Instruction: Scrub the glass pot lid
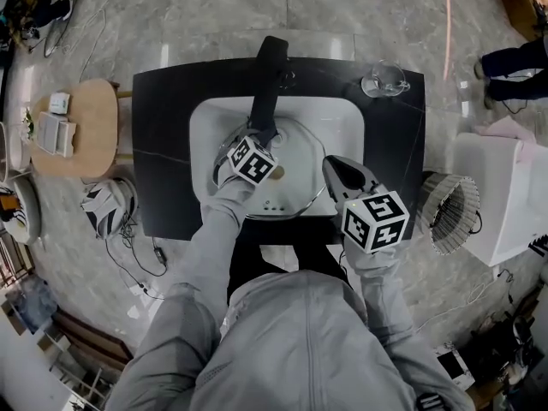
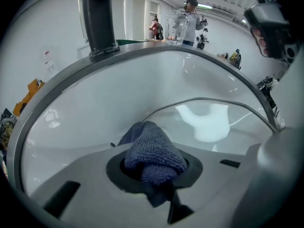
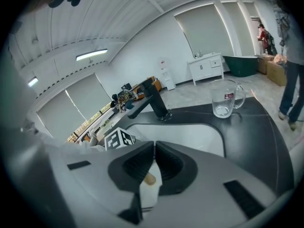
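Two grippers over a white sink (image 1: 334,127) set into a black table (image 1: 163,144). Left gripper (image 1: 253,163) low inside the basin, jaws clamped on a bunched blue cloth (image 2: 154,151), with the wad bulging out past the jaw tips. Directly ahead of the cloth, the glass pot lid (image 2: 118,99), filling most of the left gripper view, metal rim sweeping in a wide arc from lower left over the top to the right. Cloth right up against the glass; actual contact hard to confirm.

From the head view, lid (image 1: 295,197) lying within the basin, rim curving round beneath the left gripper, tan knob (image 1: 276,174) just beside that gripper's marker cube. Right gripper (image 1: 338,171) at the lid's right edge, jaws drawn nearly together on the thin rim, only a slit between them; same tan knob (image 3: 149,178) glimpsed through the slit in the right gripper view.

Black faucet (image 1: 267,84) at the back of the sink, reaching out over the basin above the left gripper. Clear glass mug (image 1: 383,80) upright on the table at the far right corner, well apart from the lid. Round wooden side table (image 1: 81,131) off to the left on the floor.
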Motion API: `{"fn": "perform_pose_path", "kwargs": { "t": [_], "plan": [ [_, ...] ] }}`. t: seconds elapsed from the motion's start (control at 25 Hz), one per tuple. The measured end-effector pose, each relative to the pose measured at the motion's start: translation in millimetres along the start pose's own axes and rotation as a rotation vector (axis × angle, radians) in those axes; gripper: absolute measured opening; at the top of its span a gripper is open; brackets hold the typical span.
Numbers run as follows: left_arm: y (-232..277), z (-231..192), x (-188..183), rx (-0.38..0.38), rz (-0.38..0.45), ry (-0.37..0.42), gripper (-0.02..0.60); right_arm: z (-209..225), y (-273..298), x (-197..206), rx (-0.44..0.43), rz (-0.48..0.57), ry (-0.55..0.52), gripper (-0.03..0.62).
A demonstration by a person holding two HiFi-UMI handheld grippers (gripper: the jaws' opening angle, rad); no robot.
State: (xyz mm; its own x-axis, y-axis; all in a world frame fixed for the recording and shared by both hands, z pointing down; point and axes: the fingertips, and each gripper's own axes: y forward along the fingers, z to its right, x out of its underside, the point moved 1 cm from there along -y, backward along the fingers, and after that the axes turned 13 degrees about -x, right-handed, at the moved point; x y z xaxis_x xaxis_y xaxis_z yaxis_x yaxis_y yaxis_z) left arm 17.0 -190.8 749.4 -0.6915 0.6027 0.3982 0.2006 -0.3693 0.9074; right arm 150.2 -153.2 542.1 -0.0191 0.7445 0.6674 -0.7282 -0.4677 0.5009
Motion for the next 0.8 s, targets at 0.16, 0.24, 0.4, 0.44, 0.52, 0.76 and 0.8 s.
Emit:
{"fn": "perform_pose_path", "kwargs": {
  "t": [0.16,0.24,0.4,0.44,0.52,0.76,0.8],
  "plan": [
    [2.3,21.4,-16.4,0.055,0.012,0.006,0.083,5.9,-9.3,1.3,0.022,0.004,0.015,0.032],
    [2.5,35.4,-25.4,0.087,0.021,0.001,0.083,8.6,-14.6,2.2,0.029,0.007,0.019,0.032],
    [-2.3,62.1,-42.2,0.142,0.044,-0.014,0.083,11.5,-24.1,2.3,0.036,0.017,0.029,0.032],
    [-4.2,68.1,-46.0,0.154,0.051,-0.016,0.083,11.6,-25.9,2.0,0.036,0.019,0.030,0.032],
    [-9.3,80.9,-53.0,0.184,0.066,-0.022,0.083,11.1,-28.9,2.0,0.034,0.020,0.029,0.032],
    [-19.7,106.3,-60.0,0.232,0.087,-0.031,0.083,8.1,-31.7,3.0,0.022,0.011,0.005,0.032],
    [-20.0,107.0,-58.8,0.231,0.085,-0.026,0.083,7.9,-31.7,3.1,0.020,0.009,0.000,0.032]
  ]
}}
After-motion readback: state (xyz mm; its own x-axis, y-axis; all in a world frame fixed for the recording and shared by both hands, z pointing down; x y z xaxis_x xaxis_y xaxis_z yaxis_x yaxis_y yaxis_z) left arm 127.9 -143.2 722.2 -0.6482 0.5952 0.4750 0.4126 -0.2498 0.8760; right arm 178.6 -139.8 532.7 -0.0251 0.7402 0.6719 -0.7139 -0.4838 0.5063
